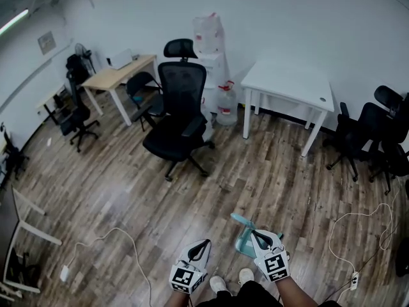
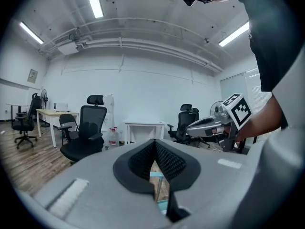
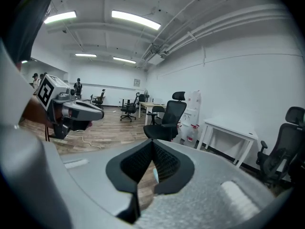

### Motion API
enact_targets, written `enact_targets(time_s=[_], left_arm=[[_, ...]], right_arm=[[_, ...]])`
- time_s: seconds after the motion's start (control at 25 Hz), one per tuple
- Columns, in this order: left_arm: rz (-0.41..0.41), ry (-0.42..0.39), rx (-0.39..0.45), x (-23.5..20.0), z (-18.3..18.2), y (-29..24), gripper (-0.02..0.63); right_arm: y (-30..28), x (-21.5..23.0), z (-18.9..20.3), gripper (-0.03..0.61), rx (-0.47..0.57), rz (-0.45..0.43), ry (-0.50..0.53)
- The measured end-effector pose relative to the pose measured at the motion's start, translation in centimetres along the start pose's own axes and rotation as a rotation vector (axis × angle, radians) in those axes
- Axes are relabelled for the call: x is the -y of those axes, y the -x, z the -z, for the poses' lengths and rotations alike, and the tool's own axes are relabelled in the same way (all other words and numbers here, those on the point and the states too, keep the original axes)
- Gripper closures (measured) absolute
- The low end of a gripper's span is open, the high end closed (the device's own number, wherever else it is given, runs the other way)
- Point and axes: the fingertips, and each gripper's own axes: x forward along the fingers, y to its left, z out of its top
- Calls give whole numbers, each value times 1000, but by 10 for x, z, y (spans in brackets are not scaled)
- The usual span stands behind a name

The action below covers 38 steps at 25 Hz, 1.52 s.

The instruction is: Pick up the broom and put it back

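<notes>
A teal dustpan-like piece with a slanted handle (image 1: 243,238) stands on the wood floor just in front of the person's feet; whether it is the broom I cannot tell. My right gripper (image 1: 255,234) hovers right over it, jaws shut with nothing held. My left gripper (image 1: 206,243) hangs a little to the left, also shut and holding nothing. Through the slit below the left jaws a strip of the teal piece (image 2: 157,177) shows. The right gripper view shows a sliver of the teal piece (image 3: 155,174) the same way.
A black office chair (image 1: 178,117) stands mid-room, a white table (image 1: 291,85) behind it to the right, a wooden desk (image 1: 119,75) to the left. Stacked water bottles (image 1: 211,47) line the wall. More chairs (image 1: 374,136) crowd the right. Cables (image 1: 108,236) trail on the floor.
</notes>
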Motion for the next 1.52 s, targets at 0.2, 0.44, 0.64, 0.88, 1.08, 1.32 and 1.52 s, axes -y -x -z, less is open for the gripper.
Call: enact_targets(time_s=[0.2, 0.44, 0.64, 0.88, 1.08, 1.32, 1.52], left_arm=[[0, 1, -18, -1, 14, -19, 594], [6, 14, -35, -2, 22, -43, 594], [-10, 11, -72, -5, 37, -54, 594], [-14, 21, -113, -1, 51, -68, 594], [-18, 32, -146, 1, 65, -79, 594], [-21, 58, -169, 5, 74, -85, 594], [-38, 84, -180, 5, 80, -86, 594]], right_arm=[[-4, 14, 27, 575, -70, -6, 5], [-20, 30, 58, 575, -141, -30, 14], [-28, 34, 87, 574, -224, -56, 36], [-42, 32, 138, 532, -320, -131, 59], [-58, 33, 176, 498, -399, -169, 69], [-79, 38, 206, 485, -443, -207, 84], [-95, 39, 226, 446, -481, -237, 76]])
